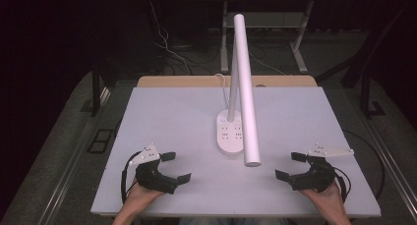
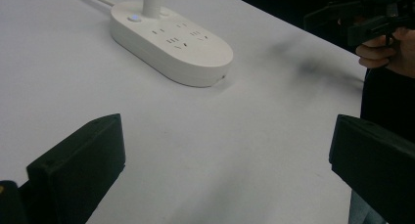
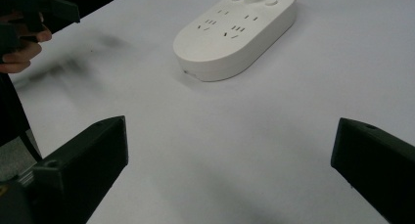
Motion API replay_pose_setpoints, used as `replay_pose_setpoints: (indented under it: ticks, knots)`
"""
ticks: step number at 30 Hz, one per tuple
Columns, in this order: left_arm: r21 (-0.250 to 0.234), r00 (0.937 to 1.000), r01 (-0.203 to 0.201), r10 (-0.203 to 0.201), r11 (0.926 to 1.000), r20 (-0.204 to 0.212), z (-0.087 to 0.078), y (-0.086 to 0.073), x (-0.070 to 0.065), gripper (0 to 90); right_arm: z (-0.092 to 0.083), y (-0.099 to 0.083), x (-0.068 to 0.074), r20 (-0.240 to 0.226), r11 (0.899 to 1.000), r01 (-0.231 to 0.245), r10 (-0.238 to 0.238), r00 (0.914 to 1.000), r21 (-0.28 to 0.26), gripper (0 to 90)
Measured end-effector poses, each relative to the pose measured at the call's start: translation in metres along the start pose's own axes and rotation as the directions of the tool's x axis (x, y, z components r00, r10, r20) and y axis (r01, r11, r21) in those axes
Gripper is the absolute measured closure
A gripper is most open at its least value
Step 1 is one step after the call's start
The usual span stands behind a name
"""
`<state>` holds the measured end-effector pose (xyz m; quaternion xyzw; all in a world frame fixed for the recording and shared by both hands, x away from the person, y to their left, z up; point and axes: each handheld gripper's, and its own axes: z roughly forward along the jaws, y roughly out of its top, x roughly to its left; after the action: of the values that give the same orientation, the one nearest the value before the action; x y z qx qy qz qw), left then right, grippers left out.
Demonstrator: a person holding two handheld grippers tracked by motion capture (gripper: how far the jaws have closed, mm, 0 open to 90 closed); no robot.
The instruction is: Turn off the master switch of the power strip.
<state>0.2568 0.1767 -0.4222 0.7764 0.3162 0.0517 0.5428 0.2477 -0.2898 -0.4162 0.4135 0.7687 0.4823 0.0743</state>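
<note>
Table (image 1: 167, 117) is a big white board; the desk lamp (image 1: 244, 82) stands at its middle, well apart from both your hands. Its long white head slants from 12 o'clock down toward 6, the free end hanging over the board just right of the base. Lamp base (image 1: 230, 132) is a flat oval with socket slots on top and two small buttons beside the post; its cord runs off toward 12.

Step looks like the approach, nothing touched yet. Next move likely calls for you to bring one gripper forward to the base or the head, the other ready to steady it; which part you want can't be told.

Left gripper (image 1: 176, 167) sits at about 7 o'clock from the base, jaws spread wide, holding nothing, tips over bare board. Right gripper (image 1: 290, 166) sits at about 4 o'clock, jaws equally wide apart, also carrying nothing. In the left gripper view the base (image 2: 171, 43) lies ahead at 11; in the right gripper view the base (image 3: 235, 31) is at 12.
</note>
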Motion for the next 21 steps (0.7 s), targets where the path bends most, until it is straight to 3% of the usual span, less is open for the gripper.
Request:
replay_pose_setpoints:
  ticks: [21]
  knots:
    - [0.024, 0.9999, -0.01, 0.01, 0.9997, -0.004, 0.0026, 0.0004, -0.0034, 0.0, -0.0008, -0.0012, 0.0025, 0.001, 1.0, 0.008, -0.008, 1.0, 0.022, 0.0]
